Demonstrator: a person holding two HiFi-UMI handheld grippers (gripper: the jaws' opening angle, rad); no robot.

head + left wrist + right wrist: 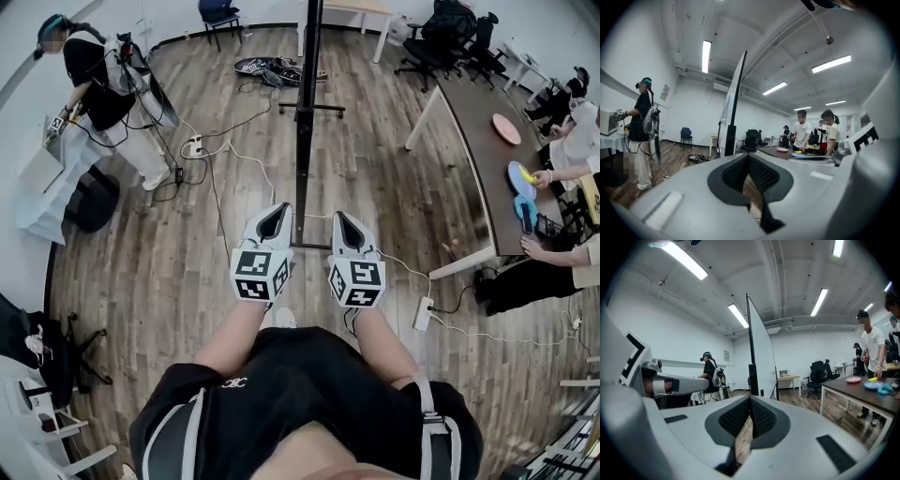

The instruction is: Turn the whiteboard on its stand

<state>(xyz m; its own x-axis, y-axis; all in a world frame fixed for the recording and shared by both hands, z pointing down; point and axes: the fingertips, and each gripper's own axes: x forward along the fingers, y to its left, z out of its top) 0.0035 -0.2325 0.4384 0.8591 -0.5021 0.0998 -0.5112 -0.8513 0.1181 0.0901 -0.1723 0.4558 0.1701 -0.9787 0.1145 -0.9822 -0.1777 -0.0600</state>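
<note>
Wood-plank flooring fills most of the head view, in an open office with desks along the far walls. The whiteboard (306, 141) stands at centre frame, just ahead of me and edge-on, so it shows only as a dark upright strip running down to its foot bar (309, 246) on the floor.

I hold the left gripper (275, 214) and the right gripper (345, 220) side by side at lower centre, one on each side of that edge and short of touching it. On both, the jaws are pressed together with nothing between them. I judge this a lined-up start, and the turn has not yet begun: the board's thin edge points straight at me.

Around the stand, a white cable (246, 164) snakes across the floor from the upper left, and a power strip (424, 314) lies at right, its lead running toward the foot bar. Either could snag the stand as it swings. A long table (473, 141) with seated people fills the right side, and another person (98, 84) works at the upper left. Both are well clear of the board.
</note>
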